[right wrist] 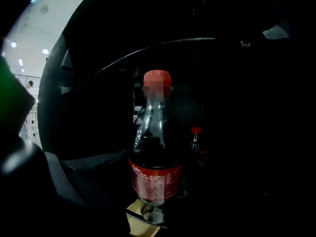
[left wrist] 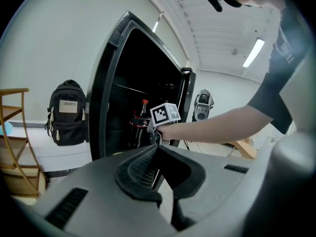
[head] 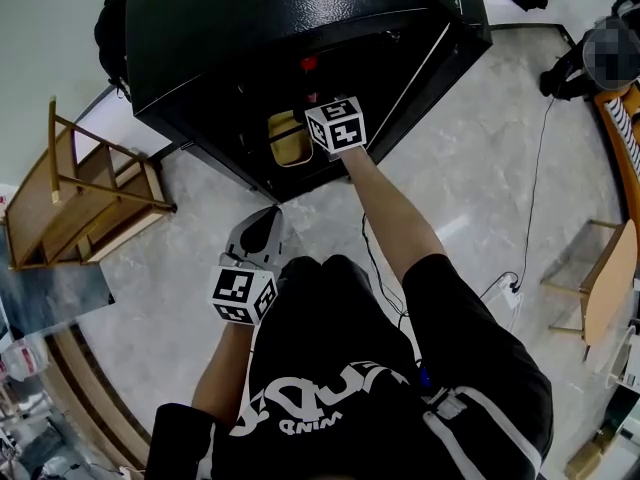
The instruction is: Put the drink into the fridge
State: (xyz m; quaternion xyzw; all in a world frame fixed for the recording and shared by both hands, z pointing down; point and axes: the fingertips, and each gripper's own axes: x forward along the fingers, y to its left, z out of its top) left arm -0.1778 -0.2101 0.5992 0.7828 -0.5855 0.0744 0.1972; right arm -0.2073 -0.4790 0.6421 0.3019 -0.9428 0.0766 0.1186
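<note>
A cola bottle [right wrist: 155,162] with a red cap and red label stands upright inside the dark open black fridge [head: 250,18]. My right gripper [head: 322,103] reaches into the fridge opening. In the right gripper view its left jaw stands well clear of the bottle, its right jaw is lost in the dark, and the gripper [right wrist: 157,214] looks open. A second small red-capped bottle [right wrist: 196,141] stands further back. My left gripper [head: 262,226] hangs low near the person's body, outside the fridge, with its jaws shut and nothing between them [left wrist: 158,147].
The fridge door [left wrist: 189,102] stands open at the right. A black backpack [left wrist: 66,113] leans by the wall left of the fridge. A wooden rack [head: 90,198] stands at the left, a wooden chair [head: 605,288] at the right, and a cable [head: 530,198] crosses the floor.
</note>
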